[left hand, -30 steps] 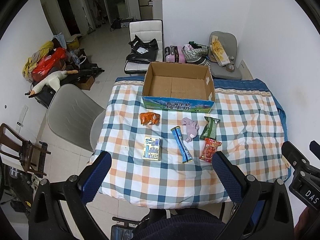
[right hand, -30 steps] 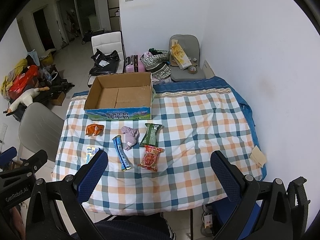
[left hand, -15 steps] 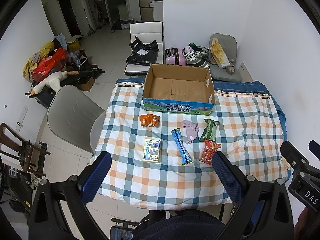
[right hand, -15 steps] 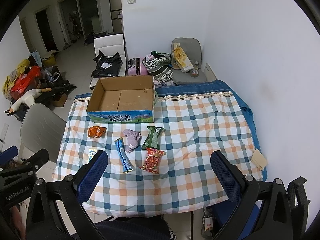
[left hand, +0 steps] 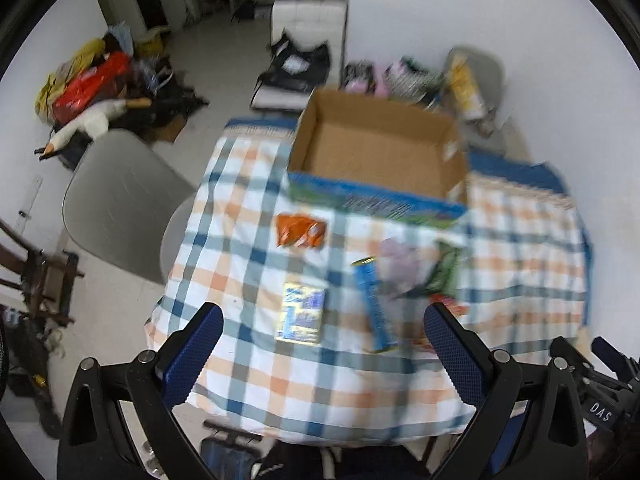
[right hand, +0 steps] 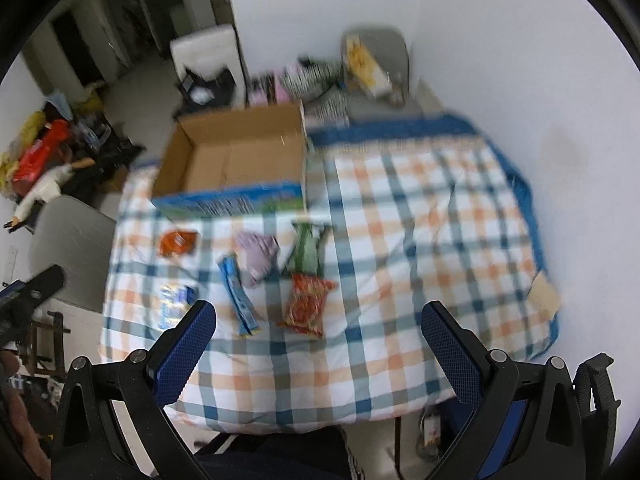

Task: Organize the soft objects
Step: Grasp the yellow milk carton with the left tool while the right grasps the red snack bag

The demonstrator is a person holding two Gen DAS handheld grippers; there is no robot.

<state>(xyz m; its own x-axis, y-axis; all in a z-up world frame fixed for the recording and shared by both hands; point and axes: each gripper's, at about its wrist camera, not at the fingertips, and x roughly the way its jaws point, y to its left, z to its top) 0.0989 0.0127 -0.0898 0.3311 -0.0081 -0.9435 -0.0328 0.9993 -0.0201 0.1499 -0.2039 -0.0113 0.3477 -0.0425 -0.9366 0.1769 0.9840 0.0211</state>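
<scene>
An open, empty cardboard box (left hand: 376, 156) (right hand: 236, 160) stands at the far side of the checked table (left hand: 260, 360) (right hand: 420, 240). In front of it lie an orange packet (left hand: 301, 231) (right hand: 178, 242), a yellow-blue pack (left hand: 303, 314) (right hand: 172, 304), a long blue packet (left hand: 374, 304) (right hand: 239, 294), a lilac cloth (left hand: 396, 260) (right hand: 258, 254), a green packet (left hand: 446, 270) (right hand: 306, 248) and a red packet (right hand: 308, 304). My left gripper (left hand: 323, 344) is open and empty above the near table edge. My right gripper (right hand: 318, 344) is open and empty, also above the near edge.
A grey chair (left hand: 116, 208) stands left of the table. A white chair with a black bag (left hand: 304, 52) and a grey chair with clutter (right hand: 376, 68) stand beyond it. Bags and a plush goose (left hand: 92, 124) lie on the floor. A beige card (right hand: 544, 296) lies at the table's right edge.
Both grippers have moved forward and lower toward the table, so the objects look larger and blurred. Both stay open and empty. Nothing on the table has moved.
</scene>
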